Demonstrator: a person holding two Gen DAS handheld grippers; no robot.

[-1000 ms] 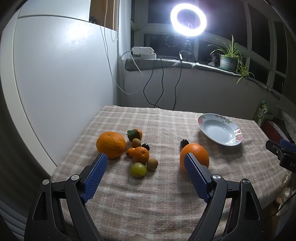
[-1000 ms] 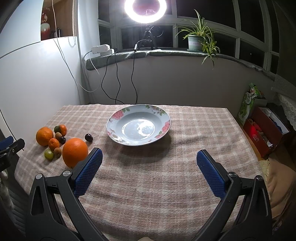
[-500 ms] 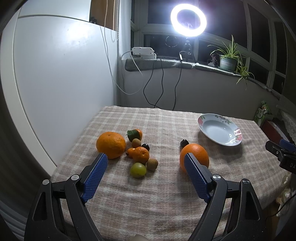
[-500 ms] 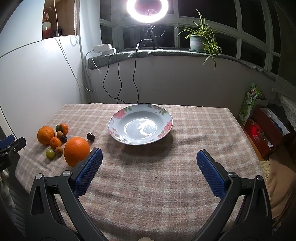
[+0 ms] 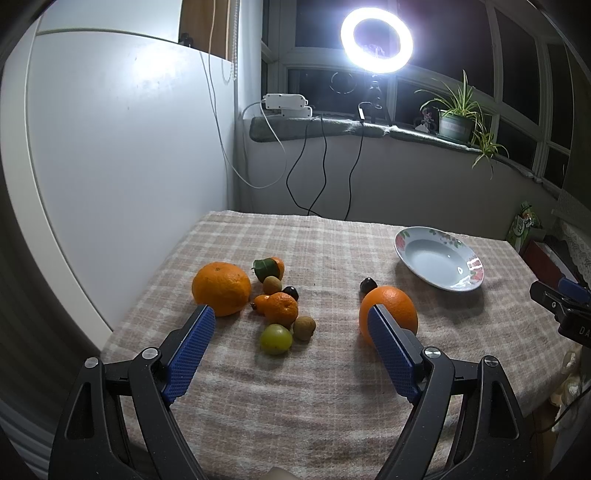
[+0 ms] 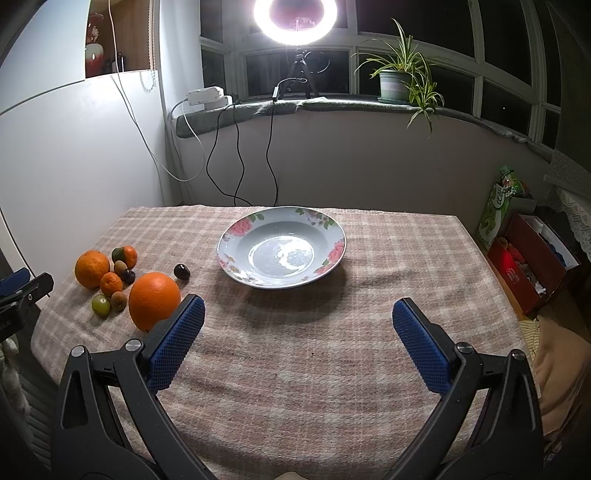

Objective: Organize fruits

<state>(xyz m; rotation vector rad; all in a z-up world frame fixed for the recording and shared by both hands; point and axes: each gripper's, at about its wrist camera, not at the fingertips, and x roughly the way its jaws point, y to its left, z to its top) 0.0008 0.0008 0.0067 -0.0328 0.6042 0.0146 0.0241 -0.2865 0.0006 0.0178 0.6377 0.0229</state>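
A flowered plate [image 6: 282, 247] stands empty on the checked tablecloth, seen far right in the left wrist view as plate [image 5: 437, 258]. A big orange [image 5: 391, 308] lies nearest it, a dark small fruit [image 5: 368, 285] just behind. To the left sits a cluster: a large orange [image 5: 221, 288], a mandarin [image 5: 281, 309], a green fruit [image 5: 275, 339], a brown fruit [image 5: 304, 327] and a leafy tangerine [image 5: 270, 267]. My left gripper [image 5: 290, 341] is open in front of the cluster, holding nothing. My right gripper [image 6: 298, 332] is open in front of the plate, the big orange [image 6: 154, 300] beside its left finger.
A white wall panel [image 5: 110, 166] runs along the table's left edge. Cables [image 6: 236, 155] hang from the windowsill behind the table, under a ring light [image 6: 295, 18] and a potted plant [image 6: 397, 83]. Boxes [image 6: 532, 258] sit on the floor to the right.
The right gripper has drifted slightly, so the plate and fruits sit a little to the right in its view. The left gripper and all fruits have stayed put.
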